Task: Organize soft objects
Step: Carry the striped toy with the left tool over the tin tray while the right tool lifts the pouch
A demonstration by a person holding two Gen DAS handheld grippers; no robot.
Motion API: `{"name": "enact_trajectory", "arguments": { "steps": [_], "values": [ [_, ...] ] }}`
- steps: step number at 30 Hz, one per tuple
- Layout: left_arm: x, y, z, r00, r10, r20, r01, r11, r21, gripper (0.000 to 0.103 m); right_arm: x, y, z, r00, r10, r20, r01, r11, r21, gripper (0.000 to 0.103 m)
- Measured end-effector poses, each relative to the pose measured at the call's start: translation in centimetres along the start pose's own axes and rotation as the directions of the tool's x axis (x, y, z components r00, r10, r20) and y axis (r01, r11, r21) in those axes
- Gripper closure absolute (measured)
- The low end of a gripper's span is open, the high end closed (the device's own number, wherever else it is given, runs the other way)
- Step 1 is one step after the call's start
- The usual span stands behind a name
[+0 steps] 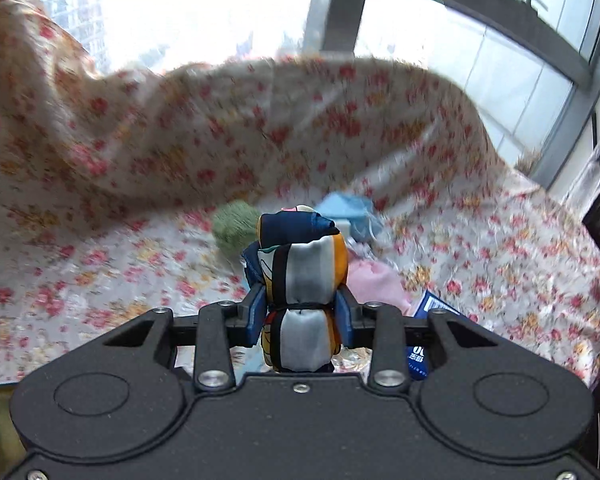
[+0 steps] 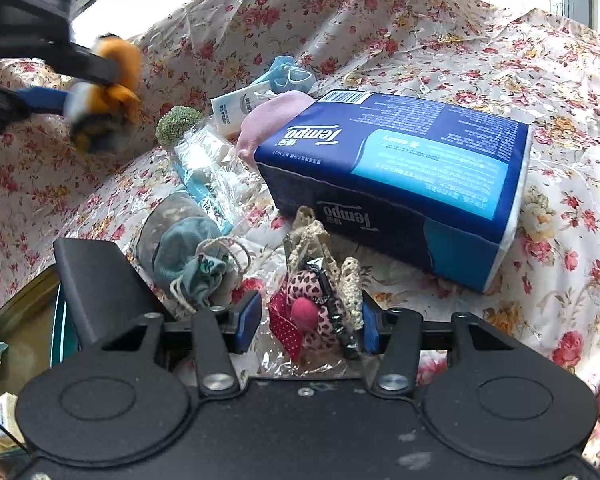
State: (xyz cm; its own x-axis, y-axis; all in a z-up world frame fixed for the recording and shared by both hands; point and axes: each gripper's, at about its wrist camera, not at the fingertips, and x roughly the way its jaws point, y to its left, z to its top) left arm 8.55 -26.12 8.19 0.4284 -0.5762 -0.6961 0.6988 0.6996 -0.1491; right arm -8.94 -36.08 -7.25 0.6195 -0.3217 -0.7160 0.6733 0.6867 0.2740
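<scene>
Risk: left claw pinches the cloth roll only at its tied waist, held up off the table, left of the Tempo pack; silky fabric could slip w/ a jerk. Right claw is closed on the leopard pouch just in front of the pack; its crinkly wrap may snag nearby bits.

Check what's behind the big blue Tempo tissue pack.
A pink soft cloth pokes out behind the blue Tempo tissue pack, with a small white tissue packet beyond. The pack hides the rest of the cloth.
</scene>
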Motion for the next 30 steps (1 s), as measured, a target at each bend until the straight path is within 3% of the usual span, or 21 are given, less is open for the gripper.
{"name": "enact_trajectory", "arguments": {
  "steps": [5,12,17,24,30],
  "values": [
    [-3.3,3.0,-1.1,0.997,0.065,0.038,-0.064,0.997,-0.048,0.066,-0.6,0.6,-0.7,1.0,-0.019,0.009,0.019,0.999,-0.03,0.065],
    [-6.1,8.8,-4.4,0.98,0.198,0.018,-0.194,0.973,-0.126,0.066,-1.9,1.3,-0.8,0.999,-0.047,0.026,0.048,0.998,-0.032,0.066],
    [-7.7,13.1,-7.2,0.954,0.3,-0.026,-0.299,0.933,-0.202,0.066,-4.3,2.4,0.0,0.997,-0.037,0.074,0.038,0.999,-0.016,0.066],
    [-9.2,17.6,-10.2,0.922,0.377,-0.089,-0.385,0.872,-0.301,0.066,-7.9,7.3,1.0,0.984,0.111,0.142,-0.094,0.989,-0.117,0.066],
    [-9.4,18.5,-11.3,0.909,0.402,-0.109,-0.416,0.859,-0.3,0.066,-9.5,13.3,1.4,0.948,0.3,0.103,-0.265,0.928,-0.26,0.066]
  ]
}}
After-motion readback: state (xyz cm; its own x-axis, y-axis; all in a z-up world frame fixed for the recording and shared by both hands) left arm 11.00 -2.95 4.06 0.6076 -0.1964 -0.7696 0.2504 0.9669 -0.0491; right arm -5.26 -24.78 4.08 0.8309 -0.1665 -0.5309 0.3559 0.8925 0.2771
